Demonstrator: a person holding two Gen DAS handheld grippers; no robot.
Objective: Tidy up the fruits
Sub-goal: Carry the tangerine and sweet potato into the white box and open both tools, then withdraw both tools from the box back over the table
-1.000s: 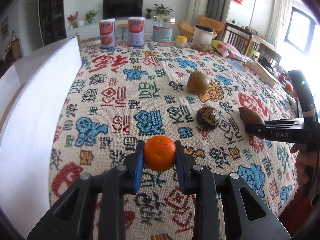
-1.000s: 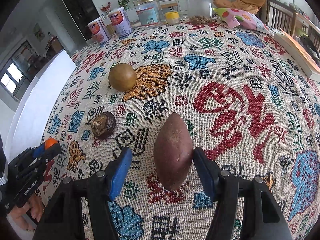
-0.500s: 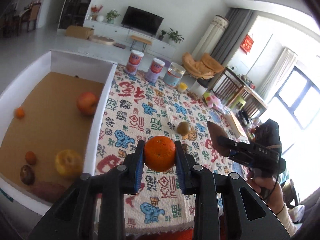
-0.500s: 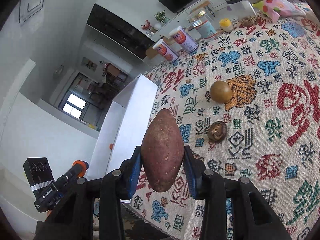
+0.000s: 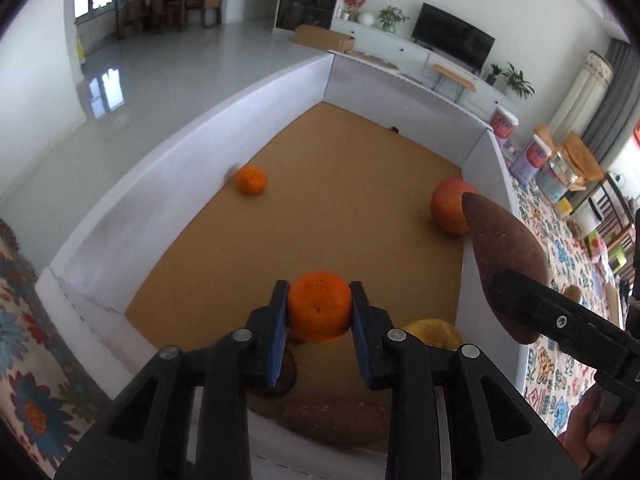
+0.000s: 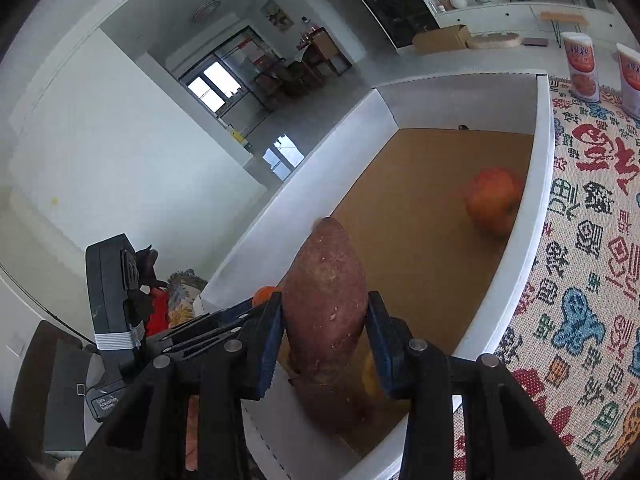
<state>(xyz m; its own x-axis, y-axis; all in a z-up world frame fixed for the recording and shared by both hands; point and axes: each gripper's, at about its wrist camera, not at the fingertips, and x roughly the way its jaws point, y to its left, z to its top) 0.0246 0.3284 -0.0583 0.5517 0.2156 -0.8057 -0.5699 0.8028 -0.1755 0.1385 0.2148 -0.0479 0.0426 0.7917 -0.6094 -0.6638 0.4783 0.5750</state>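
Above the box (image 5: 120,216), each tool clamps fruit: orange (image 5: 319,306), sweet potato (image 6: 325,312)

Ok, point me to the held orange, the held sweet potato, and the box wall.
orange (image 5: 319,305), left wrist view, front face.
sweet potato (image 6: 325,300), right wrist view, middle of skin.
box wall (image 5: 132,216), left wrist view, left inner side.

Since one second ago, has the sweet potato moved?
Yes. The right gripper lifted the sweet potato off the tablecloth and carried it left; it now hangs over the white box.
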